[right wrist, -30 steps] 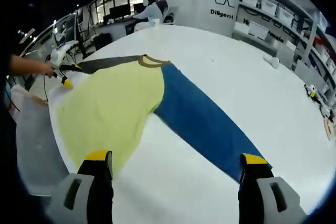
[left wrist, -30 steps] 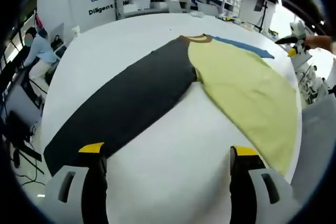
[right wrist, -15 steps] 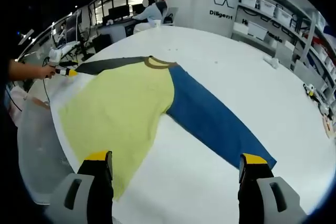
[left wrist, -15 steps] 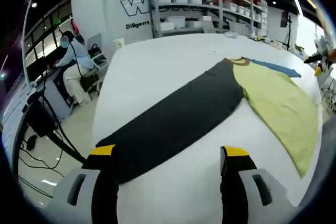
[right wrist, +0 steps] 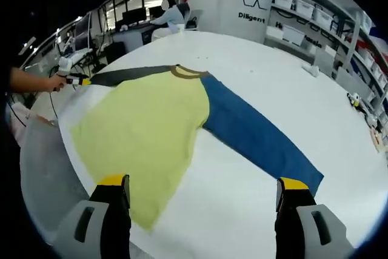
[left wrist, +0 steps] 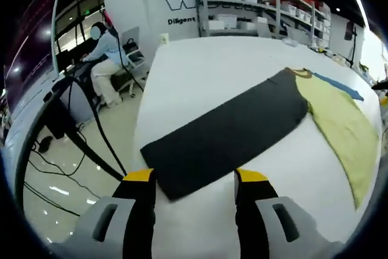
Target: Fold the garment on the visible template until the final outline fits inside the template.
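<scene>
Garment (right wrist: 151, 131) lies flat on the white table (right wrist: 254, 77); both grippers' fingers spread, pinching nothing.

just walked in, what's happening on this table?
A person with a gripper in each hand is about to fold a long-sleeved shirt spread flat on a white table. It has a yellow body, a black sleeve and a blue sleeve, both stretched out. The left gripper, jaws open, sits at the black sleeve's cuff end. The right gripper, also open, hovers near the hem and the blue cuff. Nothing is folded or gripped yet.
</scene>
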`<state>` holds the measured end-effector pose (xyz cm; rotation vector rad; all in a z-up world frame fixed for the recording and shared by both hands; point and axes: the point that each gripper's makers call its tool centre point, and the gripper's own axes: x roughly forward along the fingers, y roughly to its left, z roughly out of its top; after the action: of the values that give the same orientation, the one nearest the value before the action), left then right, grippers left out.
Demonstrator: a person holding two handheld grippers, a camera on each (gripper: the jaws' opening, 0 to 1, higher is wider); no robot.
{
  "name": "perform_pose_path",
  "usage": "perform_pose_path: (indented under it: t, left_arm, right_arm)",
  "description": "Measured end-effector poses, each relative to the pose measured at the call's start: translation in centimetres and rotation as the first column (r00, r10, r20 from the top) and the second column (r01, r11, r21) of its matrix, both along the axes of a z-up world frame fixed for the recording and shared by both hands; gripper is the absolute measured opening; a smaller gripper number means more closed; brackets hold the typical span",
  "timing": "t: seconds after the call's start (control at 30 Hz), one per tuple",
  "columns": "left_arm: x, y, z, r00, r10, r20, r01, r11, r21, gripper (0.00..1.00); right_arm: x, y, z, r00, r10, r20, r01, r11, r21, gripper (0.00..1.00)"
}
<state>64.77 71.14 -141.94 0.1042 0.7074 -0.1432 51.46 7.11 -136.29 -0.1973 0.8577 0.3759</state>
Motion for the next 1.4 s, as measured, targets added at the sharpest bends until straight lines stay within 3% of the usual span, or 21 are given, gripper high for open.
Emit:
perform_pose_path:
  t: [0.07,0.3,0.4,0.6,0.67,0.77,0.8,0.97,1.07,1.4]
  left_arm:
    - [-0.1,0.1,-0.2,0.999,0.041,-0.021,-0.042,0.998,-0.036,0.44]
    - [-0.3,0.3,-0.9,0.998,0.024,-0.056,-0.022,0.999,0.041,0.35]
    - [-0.2,0.5,-0.7,0.996,0.067,-0.050,-0.067,0.998,-0.001,0.33]
    - [0.0,0.4,-0.6,0.993,0.101,-0.066,-0.102,0.995,-0.002,0.28]
    - [0.0,0.1,-0.6,0.993,0.099,-0.070,-0.099,0.995,0.002,0.20]
    - [0.0,-0.2,-0.6,0.996,0.023,-0.087,-0.016,0.997,0.081,0.01]
    - [0.0,-0.3,-0.5,0.996,0.017,-0.086,-0.009,0.996,0.090,0.01]
    - [-0.4,-0.2,-0.5,0.987,0.075,-0.144,-0.073,0.997,0.023,0.00]
    - [-0.2,-0.9,1.1,0.995,0.060,-0.085,-0.061,0.998,-0.001,0.00]
    - [0.8,-2.9,5.0,1.000,0.002,-0.020,-0.003,0.999,-0.043,0.00]
  right_arm:
    - [-0.6,0.0,-0.1,1.000,-0.016,-0.005,0.016,1.000,0.001,0.99]
    - [-1.3,-0.2,0.2,0.999,-0.040,0.008,0.040,0.999,0.007,0.99]
    - [-1.3,-0.5,0.4,0.999,-0.043,0.018,0.043,0.999,0.011,0.99]
    - [-1.2,-1.4,-0.1,0.999,-0.040,0.019,0.040,0.999,0.019,0.99]
    - [-1.1,-1.8,-0.1,0.999,-0.046,0.020,0.046,0.999,0.024,0.99]
    - [-0.9,-2.4,-0.3,0.998,-0.052,0.020,0.052,0.998,0.032,0.99]
    - [-0.9,-2.4,-0.3,0.999,-0.040,0.019,0.039,0.999,0.031,0.99]
    - [-0.3,-3.2,-0.4,1.000,-0.008,0.012,0.007,1.000,0.026,0.99]
    - [0.1,-3.4,-0.3,1.000,-0.002,0.016,0.001,0.999,0.040,0.99]
    - [0.1,-2.4,-1.4,1.000,0.017,0.025,-0.019,0.996,0.087,0.99]
